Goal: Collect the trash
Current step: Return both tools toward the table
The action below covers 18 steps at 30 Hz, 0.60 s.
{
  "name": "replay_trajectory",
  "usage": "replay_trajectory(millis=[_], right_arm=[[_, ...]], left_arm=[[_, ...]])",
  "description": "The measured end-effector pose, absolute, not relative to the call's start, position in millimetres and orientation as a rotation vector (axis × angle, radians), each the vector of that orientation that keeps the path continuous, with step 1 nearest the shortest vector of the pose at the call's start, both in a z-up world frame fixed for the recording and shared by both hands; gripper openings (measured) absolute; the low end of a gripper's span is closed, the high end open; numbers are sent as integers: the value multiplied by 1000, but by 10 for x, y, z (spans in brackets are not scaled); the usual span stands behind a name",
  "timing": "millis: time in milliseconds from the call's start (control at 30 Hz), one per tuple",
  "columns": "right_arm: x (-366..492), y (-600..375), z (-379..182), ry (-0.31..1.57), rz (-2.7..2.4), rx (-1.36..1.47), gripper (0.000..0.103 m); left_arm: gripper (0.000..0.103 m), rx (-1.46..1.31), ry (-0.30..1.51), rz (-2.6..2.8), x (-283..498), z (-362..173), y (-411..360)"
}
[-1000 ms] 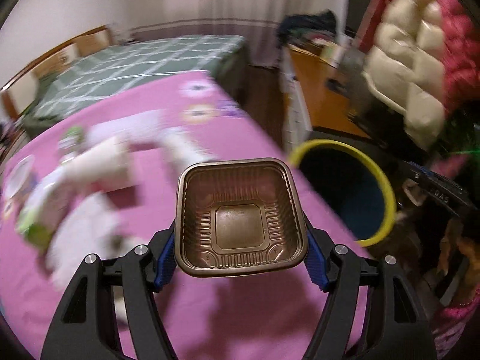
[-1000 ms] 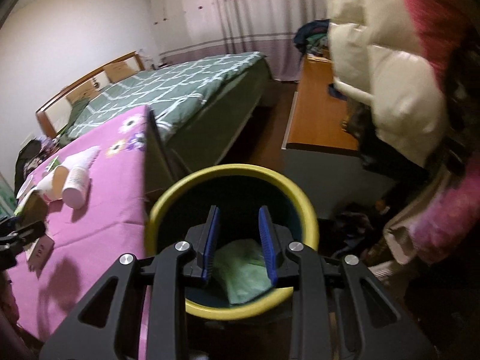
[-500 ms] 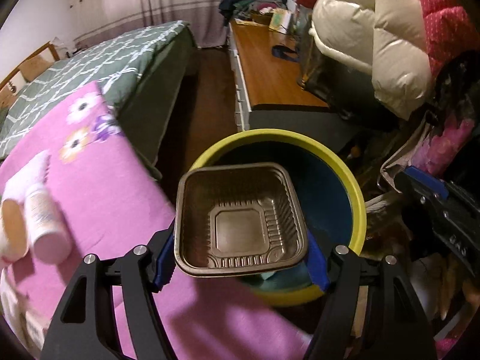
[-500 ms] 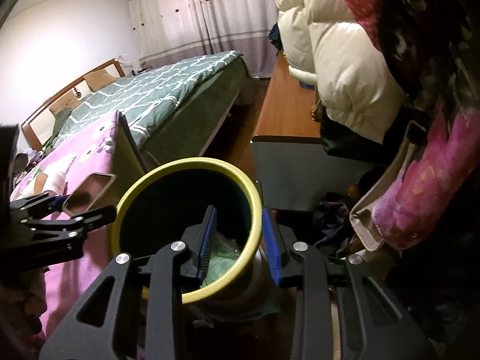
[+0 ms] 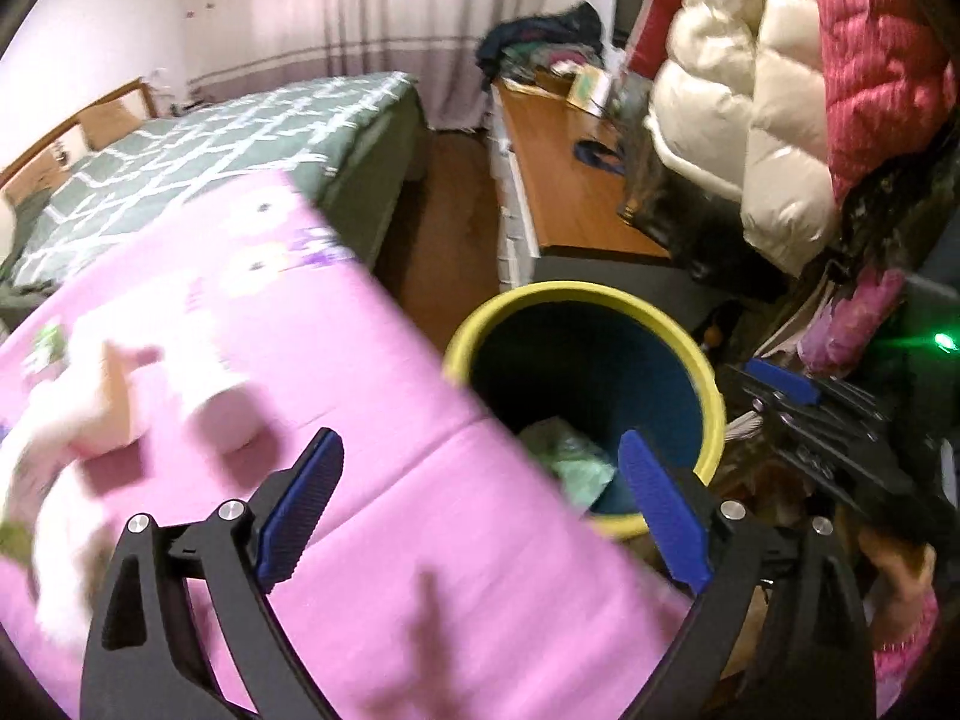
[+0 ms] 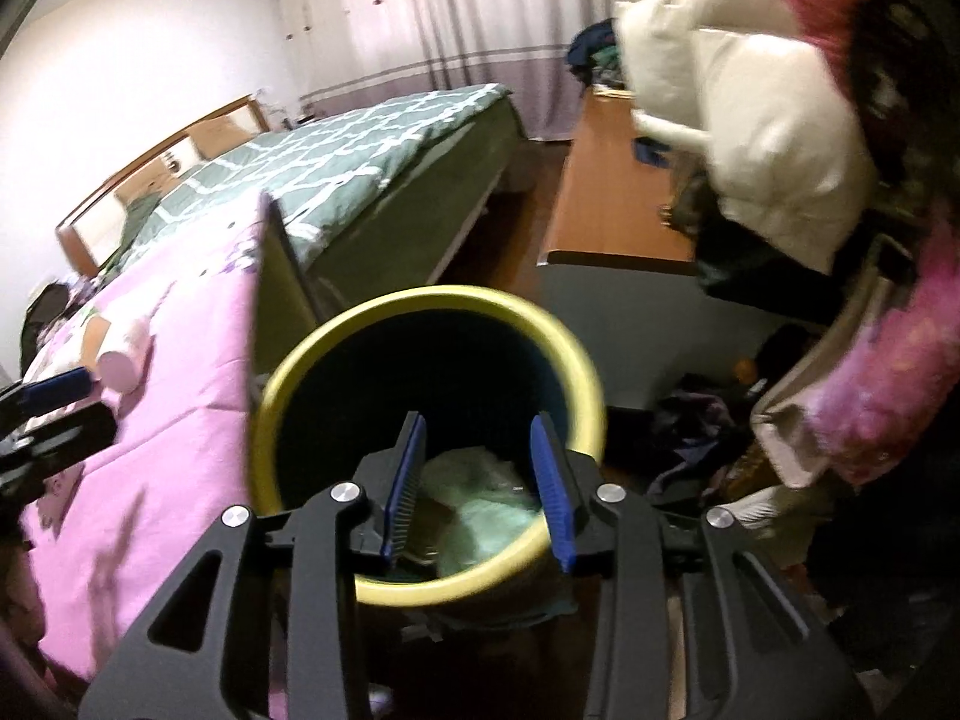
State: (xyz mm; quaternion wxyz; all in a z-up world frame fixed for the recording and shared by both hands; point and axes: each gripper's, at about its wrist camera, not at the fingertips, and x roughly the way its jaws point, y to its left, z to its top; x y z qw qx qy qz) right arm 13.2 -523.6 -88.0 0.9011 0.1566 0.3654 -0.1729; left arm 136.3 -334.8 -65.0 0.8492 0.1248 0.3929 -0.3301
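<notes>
your left gripper (image 5: 480, 504) is opening wide with nothing between its pads, over the pink cover (image 5: 360, 540). your right gripper (image 6: 477, 480) is opening, empty, over the yellow-rimmed bin (image 6: 288, 384). paper cups (image 5: 216, 414) remain on the cover; a hasty, blurred sweep could knock them away.

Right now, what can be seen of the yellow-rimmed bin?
The bin is a round, upright tub with a thick yellow rim and a dark blue inner wall, plastic by its look. It stands on the floor at the corner of the pink bedspread. Crumpled pale green trash lies at its bottom. The right gripper hangs over its near rim, jaws opening; whether they touch it is unclear.
</notes>
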Motion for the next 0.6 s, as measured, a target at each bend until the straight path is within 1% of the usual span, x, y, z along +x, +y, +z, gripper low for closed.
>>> replay_trajectory(millis=[133,333,400,467,500,600], right_arm=[[350,-4882,-877,772,-269,296,37],[712,-4261,-785,780,-119,241,38],[839,-4053,-725,774,-73,221,41],[971,-3835,-664,765,-31,196,47],[1039,-3755,-639,762,-16,186,48],[1273,-3557,-571,750,45,186,56]], left_arm=[[94,223,786,-577,1300,-525,-2663],[95,143,758,-376,1283,-469,-1647],[95,106,762,-340,1300,-479,-1385],[95,73,766,-309,1314,-506,-1136],[95,62,769,-299,1327,-520,-1064],[95,27,774,-275,1353,-572,-818]])
